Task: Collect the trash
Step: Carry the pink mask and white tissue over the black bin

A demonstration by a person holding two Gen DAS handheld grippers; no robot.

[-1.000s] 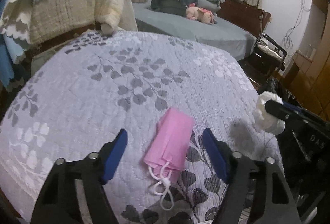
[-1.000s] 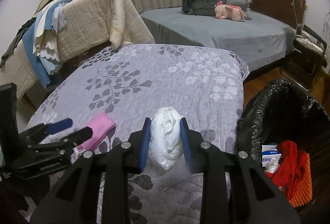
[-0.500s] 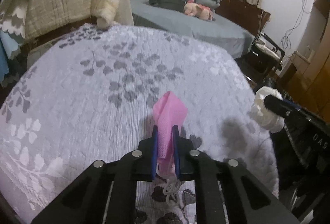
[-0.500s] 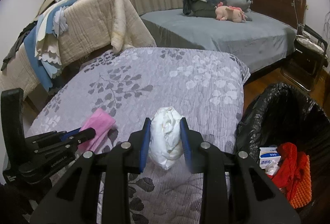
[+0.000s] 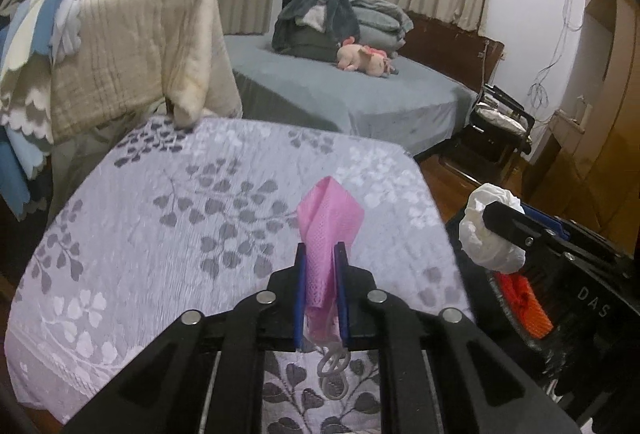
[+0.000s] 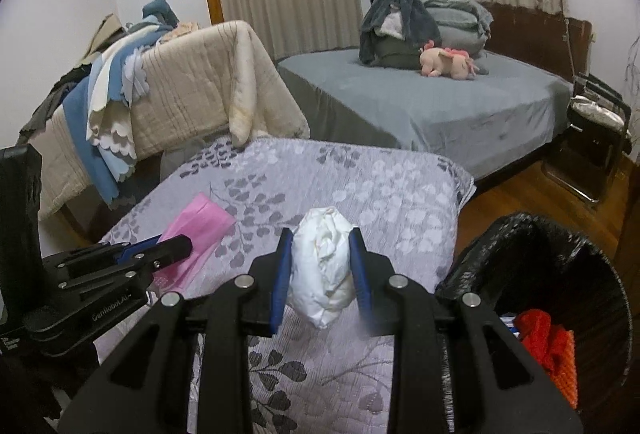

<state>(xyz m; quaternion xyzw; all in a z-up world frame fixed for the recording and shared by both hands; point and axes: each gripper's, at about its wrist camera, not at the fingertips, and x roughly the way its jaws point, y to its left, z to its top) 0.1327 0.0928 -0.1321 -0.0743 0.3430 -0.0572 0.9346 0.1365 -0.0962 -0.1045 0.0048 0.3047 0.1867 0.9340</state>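
I see the pink face mask (image 5: 329, 222) as thin non-woven cloth with a fine dimpled weave, matt, its ear loops smooth white cord. The white wad (image 6: 322, 266) looks like crumpled tissue paper, soft and creased. The left gripper (image 5: 320, 288) is matt black plastic with glossy blue pads and shiny metal rivets; the right gripper (image 6: 320, 274) looks the same. The bedspread (image 5: 192, 218) is quilted cloth, puckered, faintly sheeny. The bin bag (image 6: 560, 246) is glossy black plastic, wrinkled. The floor (image 6: 516, 190) is polished wood
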